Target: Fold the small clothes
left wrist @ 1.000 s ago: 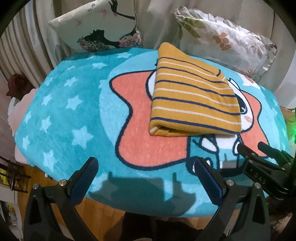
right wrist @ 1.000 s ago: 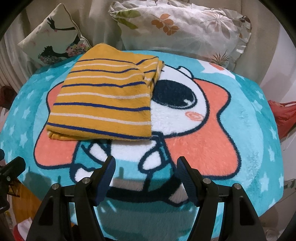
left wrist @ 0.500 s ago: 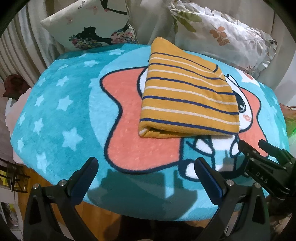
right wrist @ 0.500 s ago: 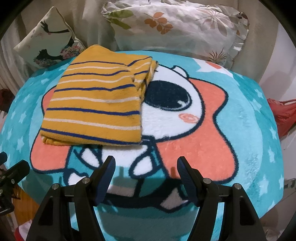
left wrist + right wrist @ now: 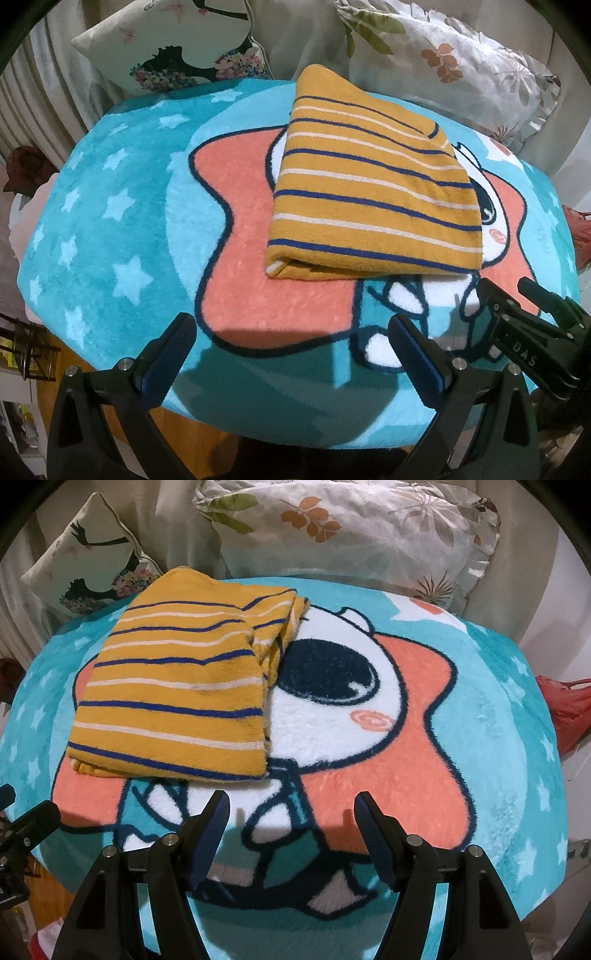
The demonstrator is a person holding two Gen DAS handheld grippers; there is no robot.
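Observation:
A mustard-yellow garment with navy and white stripes [image 5: 373,192] lies folded in a neat rectangle on the teal cartoon blanket [image 5: 110,229]. It also shows in the right wrist view [image 5: 177,694], left of centre. My left gripper [image 5: 291,339] is open and empty, held back near the blanket's front edge, short of the garment. My right gripper [image 5: 291,819] is open and empty, also at the front edge, just below the garment's right corner. The right gripper's black frame shows at the right of the left wrist view [image 5: 532,332].
Two cushions lean at the back: one with a bird print [image 5: 173,48] and one with leaves [image 5: 347,528]. A red bag [image 5: 569,709] lies past the blanket's right side. Wooden floor [image 5: 74,373] shows below the front edge.
Both grippers have drawn back and lifted slightly from the folded garment, so it sits a little farther away. The garment has not moved. Both jaws stay open.

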